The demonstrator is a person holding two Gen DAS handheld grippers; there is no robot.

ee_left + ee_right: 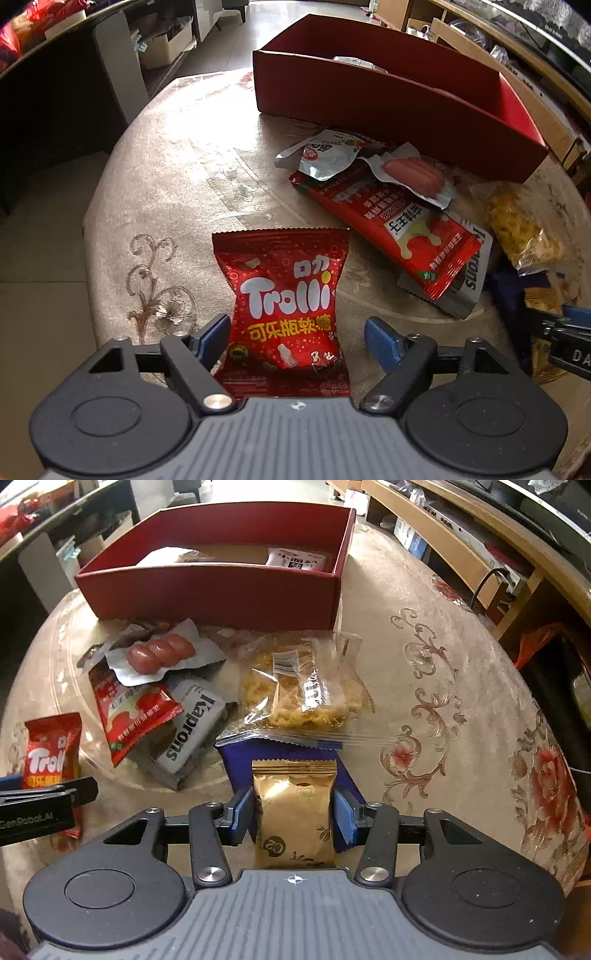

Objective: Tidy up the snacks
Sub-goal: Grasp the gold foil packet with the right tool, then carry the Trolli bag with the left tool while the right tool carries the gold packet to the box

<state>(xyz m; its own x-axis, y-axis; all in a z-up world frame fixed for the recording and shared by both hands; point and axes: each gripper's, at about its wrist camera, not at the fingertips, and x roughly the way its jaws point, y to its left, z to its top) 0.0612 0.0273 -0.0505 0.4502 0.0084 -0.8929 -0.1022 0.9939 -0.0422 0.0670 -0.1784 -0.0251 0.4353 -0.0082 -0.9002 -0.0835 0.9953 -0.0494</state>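
1. Between the blue pads of the left hand-held gripper (295,341) lies the red Trolli gummy pouch (286,299), flat on the table (166,192). Its long axis runs straight ahead along the fingers; the left pad touches or nearly touches the pouch edge, while the right pad stands apart from it, so this hand-held gripper is spread, not pinching.

2. Straight ahead of the right hand-held gripper (294,816) sits the gold snack packet (295,812), resting on a dark blue packet (240,760). Its long axis also points forward. Both pads sit just beside its sides with slim gaps showing, so I judge the jaws spread and not yet pressing.

3. Beyond both, at the far side of the table, stands the red box (207,590), already holding a few packets. It lies forward and right of the left hand-held gripper, and forward, slightly left, of the right one.

4. Each hand is nearest its own packet; squeezing squarely looks like the next need.
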